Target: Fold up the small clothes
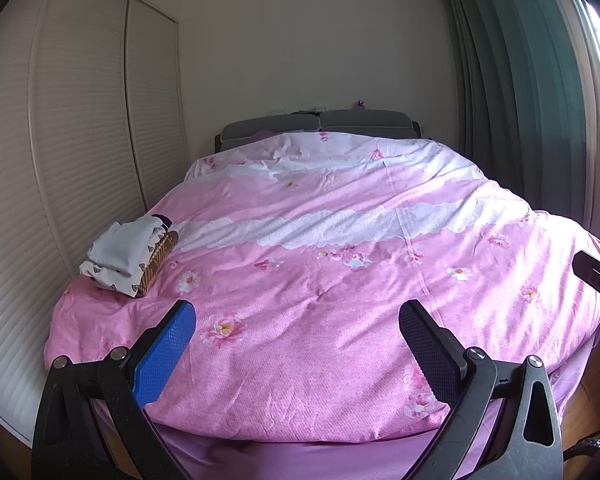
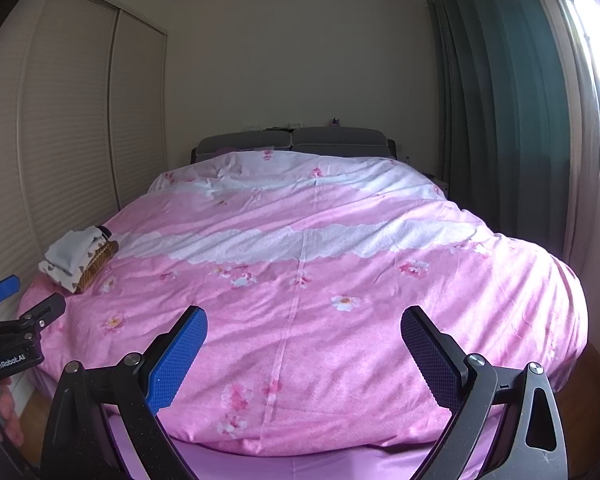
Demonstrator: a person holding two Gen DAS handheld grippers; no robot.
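A small pile of clothes (image 1: pixel 126 254) lies near the left edge of the bed: a pale grey garment on top, a white one with dark hearts beneath, a brown patterned piece at its right side. The same pile (image 2: pixel 78 258) shows at the left of the right wrist view. My left gripper (image 1: pixel 296 322) hovers open over the foot of the bed, nothing between its fingers, the pile well ahead to its left. My right gripper (image 2: pixel 304 328) is open too and empty, to the right of the left one, whose fingers (image 2: pixel 4 290) show at that view's left edge.
A pink floral duvet (image 1: pixel 340 280) covers the whole bed, with a grey headboard (image 1: pixel 320 124) at the far end. Louvred wardrobe doors (image 1: pixel 60 140) run close along the left side. Green curtains (image 1: pixel 512 100) and a window stand on the right. Wooden floor shows below the bed's foot.
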